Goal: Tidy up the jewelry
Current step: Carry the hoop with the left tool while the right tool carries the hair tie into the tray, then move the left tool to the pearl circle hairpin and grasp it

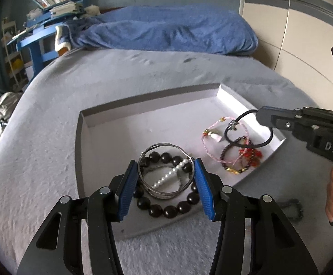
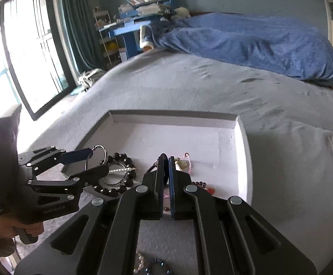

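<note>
Wire bangle [image 1: 166, 174] clamped between left tongs [image 1: 165, 189].

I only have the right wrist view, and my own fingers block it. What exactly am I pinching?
Observer: The right gripper pinches a black cord loop, which hangs down into the tray.
Operator: What's under it?
Observer: The loop's lower end overlaps a dark bead bracelet, next to some red beads.
Operator: And the left gripper?
Observer: The left gripper has both blue pads against the sides of a silver wire bangle.
</note>
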Action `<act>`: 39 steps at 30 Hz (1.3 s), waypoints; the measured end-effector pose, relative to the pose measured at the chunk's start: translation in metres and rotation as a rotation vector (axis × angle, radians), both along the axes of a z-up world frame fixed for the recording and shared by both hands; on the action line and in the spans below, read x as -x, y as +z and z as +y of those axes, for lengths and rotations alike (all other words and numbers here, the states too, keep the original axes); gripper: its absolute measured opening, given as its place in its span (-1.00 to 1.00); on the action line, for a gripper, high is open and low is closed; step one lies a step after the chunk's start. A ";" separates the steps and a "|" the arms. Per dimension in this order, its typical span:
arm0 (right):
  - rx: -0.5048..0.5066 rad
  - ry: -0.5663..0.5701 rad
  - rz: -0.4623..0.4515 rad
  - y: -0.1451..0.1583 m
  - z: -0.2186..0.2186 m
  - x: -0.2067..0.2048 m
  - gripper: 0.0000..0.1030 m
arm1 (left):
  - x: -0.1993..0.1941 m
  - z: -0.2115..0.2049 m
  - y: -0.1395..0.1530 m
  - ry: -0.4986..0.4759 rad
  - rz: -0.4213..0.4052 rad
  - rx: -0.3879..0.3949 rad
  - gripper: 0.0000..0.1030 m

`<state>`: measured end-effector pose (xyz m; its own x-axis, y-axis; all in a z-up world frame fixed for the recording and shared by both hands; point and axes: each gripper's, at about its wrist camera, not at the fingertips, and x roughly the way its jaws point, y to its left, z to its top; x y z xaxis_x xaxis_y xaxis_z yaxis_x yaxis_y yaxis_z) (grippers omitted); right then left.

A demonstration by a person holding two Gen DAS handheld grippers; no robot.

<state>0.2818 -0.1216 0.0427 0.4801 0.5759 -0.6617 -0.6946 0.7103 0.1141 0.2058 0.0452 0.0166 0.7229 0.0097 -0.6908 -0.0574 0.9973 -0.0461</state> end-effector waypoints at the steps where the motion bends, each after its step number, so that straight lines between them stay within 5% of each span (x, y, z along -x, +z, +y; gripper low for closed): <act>1: 0.018 0.000 0.002 -0.004 0.004 -0.002 -0.93 | -0.002 0.000 -0.002 0.000 0.006 -0.001 0.00; 12: 0.112 -0.010 0.010 -0.028 0.011 -0.008 -0.92 | -0.009 -0.005 -0.017 -0.019 0.044 0.004 0.00; 14: 0.111 -0.010 0.006 -0.027 0.010 -0.008 -0.90 | -0.007 -0.005 -0.015 -0.019 0.037 0.006 0.12; 17: 0.099 -0.010 0.004 -0.024 0.007 -0.006 -0.56 | -0.001 -0.005 -0.010 -0.020 0.010 -0.005 0.45; 24: 0.033 -0.017 -0.025 -0.013 -0.014 0.010 -0.05 | 0.022 -0.007 0.002 -0.010 -0.044 0.024 0.62; 39: -0.074 -0.117 -0.054 -0.009 -0.090 0.056 0.27 | 0.080 -0.035 -0.011 -0.064 -0.063 0.075 0.67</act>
<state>0.2256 -0.2120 0.0337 0.5806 0.5603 -0.5907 -0.6142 0.7777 0.1339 0.1256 0.0105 0.0057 0.7622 -0.0881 -0.6413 0.0119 0.9924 -0.1222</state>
